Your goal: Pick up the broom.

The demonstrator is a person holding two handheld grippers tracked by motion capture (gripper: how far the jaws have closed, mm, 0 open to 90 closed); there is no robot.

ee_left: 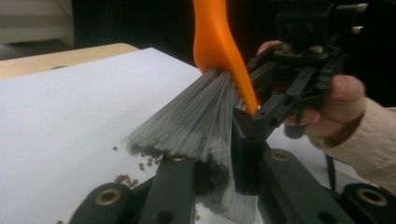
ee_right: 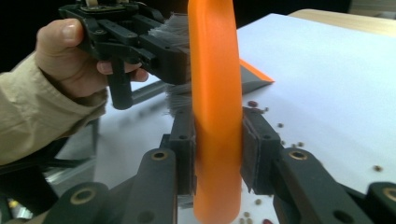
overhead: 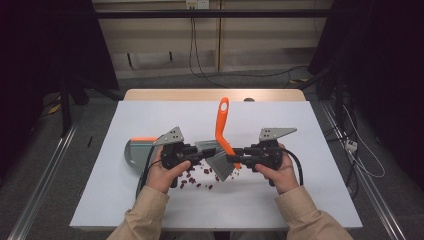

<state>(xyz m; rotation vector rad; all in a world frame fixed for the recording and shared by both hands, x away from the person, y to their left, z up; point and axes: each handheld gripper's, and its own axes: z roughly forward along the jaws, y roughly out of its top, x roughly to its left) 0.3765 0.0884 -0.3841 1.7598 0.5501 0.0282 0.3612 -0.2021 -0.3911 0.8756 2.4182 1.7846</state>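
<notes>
A hand brush with an orange handle (overhead: 222, 122) and grey bristles (overhead: 217, 160) stands tilted over the white-covered table (overhead: 280, 200). In the right gripper view, my right gripper (ee_right: 217, 135) is shut on the orange handle (ee_right: 212, 70), with a pad pressing on each side. My left gripper (ee_left: 210, 163) comes from the other side and is shut on the bristles (ee_left: 191, 121), which fill the gap between its jaws. The two grippers (overhead: 202, 155) (overhead: 234, 159) face each other tip to tip. Several small dark red beans (overhead: 195, 177) lie scattered under the brush.
A grey dustpan (overhead: 134, 152) with an orange edge lies flat on the table just left of my left hand. More beans (ee_right: 280, 126) dot the sheet near the brush. Bare white sheet stretches behind and to the right. Cables run over the floor beyond the table.
</notes>
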